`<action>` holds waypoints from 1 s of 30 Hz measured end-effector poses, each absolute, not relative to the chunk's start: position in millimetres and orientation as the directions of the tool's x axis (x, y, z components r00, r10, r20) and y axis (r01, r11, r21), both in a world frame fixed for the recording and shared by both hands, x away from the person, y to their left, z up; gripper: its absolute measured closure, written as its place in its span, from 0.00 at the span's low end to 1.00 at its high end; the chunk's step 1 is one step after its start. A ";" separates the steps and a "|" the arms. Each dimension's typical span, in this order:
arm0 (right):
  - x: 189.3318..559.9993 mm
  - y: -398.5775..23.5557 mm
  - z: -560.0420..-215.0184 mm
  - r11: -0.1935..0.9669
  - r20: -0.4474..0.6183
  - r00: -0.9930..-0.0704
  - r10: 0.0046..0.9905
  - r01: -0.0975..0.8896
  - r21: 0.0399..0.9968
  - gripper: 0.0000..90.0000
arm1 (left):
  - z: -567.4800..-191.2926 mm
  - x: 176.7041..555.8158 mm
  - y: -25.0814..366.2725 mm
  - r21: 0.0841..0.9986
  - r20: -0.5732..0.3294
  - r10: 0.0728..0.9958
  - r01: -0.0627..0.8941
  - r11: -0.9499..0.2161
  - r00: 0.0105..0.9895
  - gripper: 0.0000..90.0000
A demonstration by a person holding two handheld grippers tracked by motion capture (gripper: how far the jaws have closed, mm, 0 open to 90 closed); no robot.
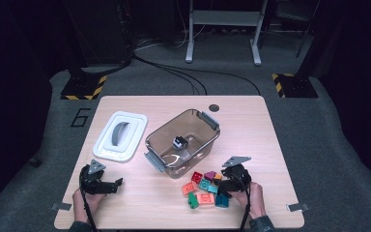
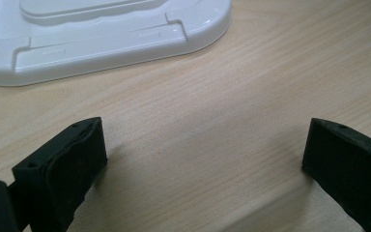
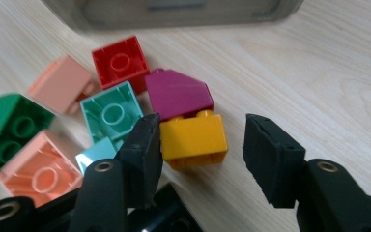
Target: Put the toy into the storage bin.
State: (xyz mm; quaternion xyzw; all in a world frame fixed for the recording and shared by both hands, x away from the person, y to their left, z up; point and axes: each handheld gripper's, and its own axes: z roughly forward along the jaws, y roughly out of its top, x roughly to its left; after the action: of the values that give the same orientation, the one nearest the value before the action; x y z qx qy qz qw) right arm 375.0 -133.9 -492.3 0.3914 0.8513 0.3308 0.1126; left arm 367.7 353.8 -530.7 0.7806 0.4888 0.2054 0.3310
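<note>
Closing in on the yellow brick (image 3: pixel 194 140), the right claw (image 3: pixel 200 145) is straddling it at the near right edge of the bench (image 1: pixel 270 145), at the right-hand end of a small scatter of toy bricks. The jaws are standing part-way apart: the left pad is lying against one side of the brick, while the right pad is standing off with a gap showing, so nothing is clamped yet.

The brick is looking light, rigid and smooth-walled — hard plastic that will not give under the pads but could skid out if pinched at a corner. A magenta sloped brick (image 3: pixel 178 93) is sitting against its far end, apparently plugged onto its studs, so the pair may be lifting as one piece. Gripping square across the two flat side walls, low and centred, seems the safest hold.

Around it are lying a red brick (image 3: pixel 120 60), a teal brick (image 3: pixel 111 112), a green brick (image 3: pixel 9 128) and pink bricks (image 3: pixel 41 171), some hollow side up.

Just beyond the scatter, the clear tub (image 1: pixel 182 141) is sitting open and holding one small dark-and-white object (image 1: pixel 179 142) — too small to identify. Its white lid (image 1: pixel 121 136) is lying flat to the left.

The left claw (image 2: pixel 203 159) is resting over bare wood near the lid, jaws spread wide and gripping nothing.
</note>
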 end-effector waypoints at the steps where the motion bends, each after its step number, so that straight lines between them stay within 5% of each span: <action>1: 374.9 -133.0 -493.0 0.495 0.048 -0.679 0.733 0.580 0.647 0.58 | -530.6 367.8 353.9 0.716 0.000 0.897 0.626 -0.309 0.443 0.02; 13: 376.4 -133.7 -493.9 0.491 0.037 -0.661 0.750 0.593 0.638 0.65 | -531.6 368.2 352.3 0.724 0.001 0.896 0.618 -0.306 0.444 0.02; 30: 381.9 -146.9 -491.7 0.455 0.046 -0.608 0.792 0.640 0.619 0.58 | -531.6 368.4 352.2 0.725 0.002 0.897 0.617 -0.306 0.443 0.02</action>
State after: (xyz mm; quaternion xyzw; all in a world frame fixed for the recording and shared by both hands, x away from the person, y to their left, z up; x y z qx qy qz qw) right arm 381.9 -146.9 -491.7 0.4245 0.8438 0.3035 0.1252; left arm 368.4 352.2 -531.6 0.7806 0.4847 0.2090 0.3348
